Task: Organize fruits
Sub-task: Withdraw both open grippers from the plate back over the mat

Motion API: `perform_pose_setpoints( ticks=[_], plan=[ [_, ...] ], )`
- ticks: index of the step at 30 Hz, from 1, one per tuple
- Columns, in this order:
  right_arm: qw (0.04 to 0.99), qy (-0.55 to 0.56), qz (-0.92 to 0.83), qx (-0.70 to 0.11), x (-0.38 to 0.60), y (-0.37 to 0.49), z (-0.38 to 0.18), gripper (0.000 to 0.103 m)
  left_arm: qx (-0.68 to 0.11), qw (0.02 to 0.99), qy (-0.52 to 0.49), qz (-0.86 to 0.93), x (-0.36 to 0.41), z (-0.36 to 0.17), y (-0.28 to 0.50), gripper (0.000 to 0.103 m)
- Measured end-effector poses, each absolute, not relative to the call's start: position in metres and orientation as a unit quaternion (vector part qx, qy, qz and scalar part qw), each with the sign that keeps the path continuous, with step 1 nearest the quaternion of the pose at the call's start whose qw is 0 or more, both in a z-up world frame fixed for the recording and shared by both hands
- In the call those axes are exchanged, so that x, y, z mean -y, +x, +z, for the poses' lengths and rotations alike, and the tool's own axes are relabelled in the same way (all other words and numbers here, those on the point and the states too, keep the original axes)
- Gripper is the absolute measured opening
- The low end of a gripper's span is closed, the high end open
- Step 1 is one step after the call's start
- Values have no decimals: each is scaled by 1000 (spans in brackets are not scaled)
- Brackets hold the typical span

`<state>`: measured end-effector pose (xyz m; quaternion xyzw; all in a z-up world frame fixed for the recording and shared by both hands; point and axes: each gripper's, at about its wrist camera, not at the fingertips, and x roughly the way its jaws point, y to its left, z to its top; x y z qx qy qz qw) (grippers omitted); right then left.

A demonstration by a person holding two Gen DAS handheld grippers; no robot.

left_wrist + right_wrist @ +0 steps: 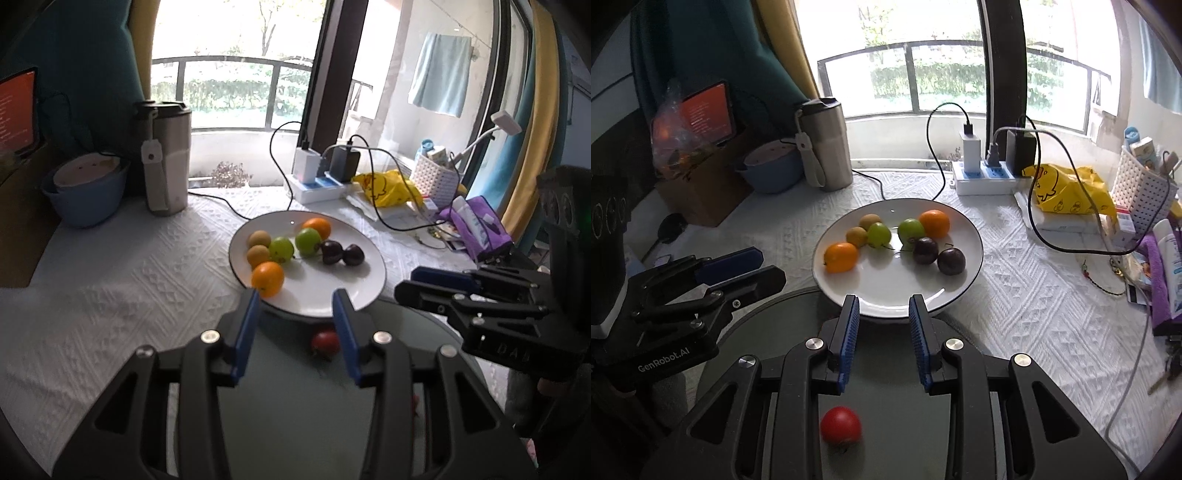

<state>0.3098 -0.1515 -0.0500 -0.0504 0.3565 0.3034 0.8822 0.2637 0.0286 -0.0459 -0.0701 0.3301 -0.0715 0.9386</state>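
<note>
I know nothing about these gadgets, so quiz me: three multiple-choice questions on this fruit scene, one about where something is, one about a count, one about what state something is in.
1. Where does the red fruit lie?
A. On the white plate
B. On the grey-green round surface in front of the plate
C. In the blue bowl

2. How many oranges are on the white plate?
A. Two
B. One
C. Four

3. What does the right gripper carry between its blue pads?
A. A dark plum
B. A green fruit
C. Nothing

Answers:
1 B: it sits alone on the grey-green surface, off the plate.
2 A: one orange sits at the left end of the fruit, another orange at the far right.
3 C: only the plate rim shows through the gap.
</note>
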Motion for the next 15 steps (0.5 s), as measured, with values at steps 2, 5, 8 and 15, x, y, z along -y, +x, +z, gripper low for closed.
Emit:
perform_pose_setpoints(
  ticks=[2, 5, 8, 15],
  plan=[
    [884, -52, 304, -352, 152, 302, -47, 30, -327, 940, -70, -72, -28, -44, 255, 43],
    [886, -52, 304, -347, 154, 291, -44, 30, -322, 941, -68, -74, -27, -41, 242, 43],
    [888, -54, 303, -342, 156, 280, -41, 30, -317, 943, -68, -76, -26, -38, 231, 43],
    [893, -54, 301, -330, 161, 258, -36, 30, -303, 947, -67, -84, -23, -32, 208, 43]
  ],
)
